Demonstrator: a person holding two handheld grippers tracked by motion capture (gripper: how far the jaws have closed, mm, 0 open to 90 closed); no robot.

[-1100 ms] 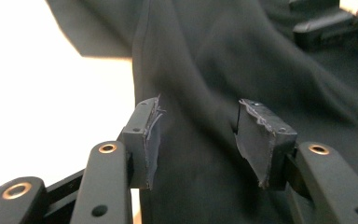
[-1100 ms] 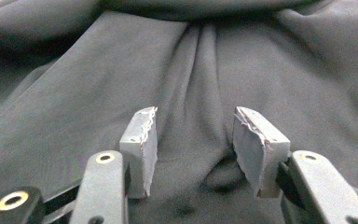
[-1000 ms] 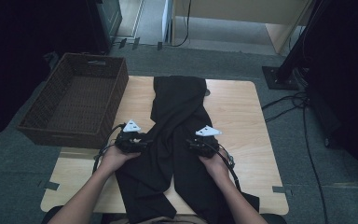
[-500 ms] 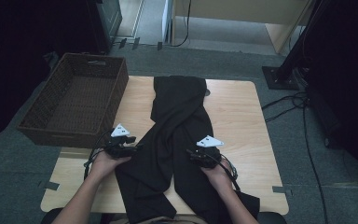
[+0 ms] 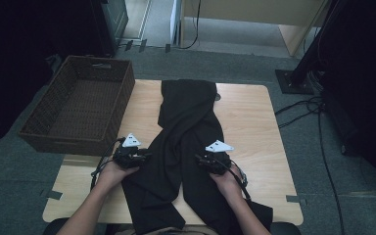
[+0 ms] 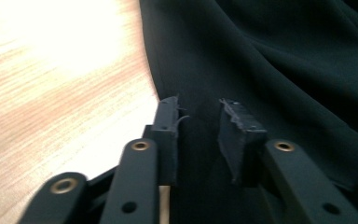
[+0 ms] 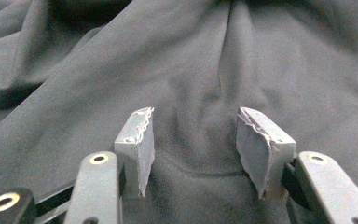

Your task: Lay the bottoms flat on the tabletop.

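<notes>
Both hands have drawn back toward the bench's near edge; the left tool (image 5: pixel 144 155) has just been closing on the black trousers' (image 5: pixel 186 122) left edge, jaws narrow. Right tool (image 5: pixel 203 161) hovers half-open over cloth. Soft, limp, light: pinch at the seam edges.

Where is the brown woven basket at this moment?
In the high view the basket stands at the far left corner of the wooden table, partly over its edge, just left of the black trousers.
</notes>
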